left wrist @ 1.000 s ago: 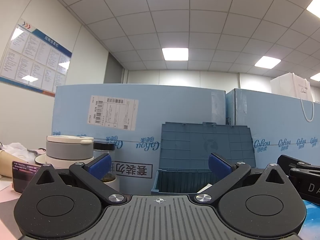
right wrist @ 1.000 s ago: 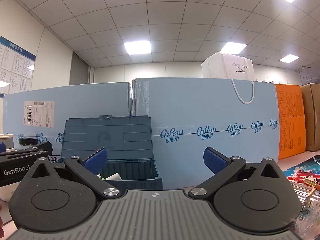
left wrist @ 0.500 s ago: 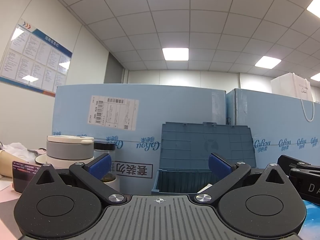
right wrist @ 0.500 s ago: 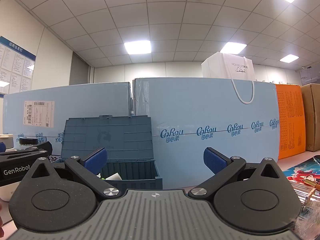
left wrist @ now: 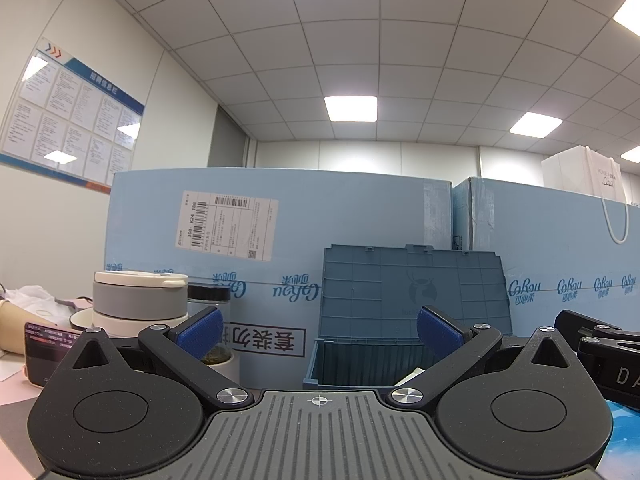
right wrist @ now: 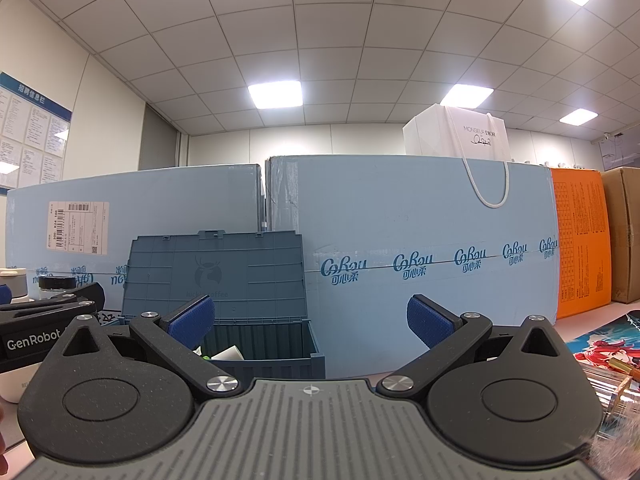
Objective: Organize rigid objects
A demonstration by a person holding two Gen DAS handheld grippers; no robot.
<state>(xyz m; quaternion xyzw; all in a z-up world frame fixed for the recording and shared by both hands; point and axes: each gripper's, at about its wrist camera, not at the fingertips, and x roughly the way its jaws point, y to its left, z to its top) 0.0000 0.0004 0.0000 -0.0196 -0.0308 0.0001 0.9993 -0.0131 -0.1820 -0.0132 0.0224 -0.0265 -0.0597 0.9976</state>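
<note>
office room, tiled ceiling with panel lights, notice board (left wrist: 68,116) on the left wall. big light blue cartons (left wrist: 264,256) stand along the back of the table (right wrist: 592,320), a white paper bag (right wrist: 456,136) on top of the right one, an orange box (right wrist: 580,240) and a brown carton (right wrist: 624,236) further right. a blue plastic storage box (right wrist: 264,356) sits on the table against the cartons, lid (left wrist: 412,288) up and leaning back, a few white and green bits showing inside, too hidden to tell what. left of it a grey and white stacked container (left wrist: 140,300) and a glass jar with black cap (left wrist: 208,300). left tool (left wrist: 320,328) spread wide, blue pads empty, low over the table facing the box. right tool (right wrist: 310,320) also spread wide and empty, the box ahead to its left. each tool shows at the edge of the other's view. colourful printed mat (right wrist: 612,348) at far right.
</note>
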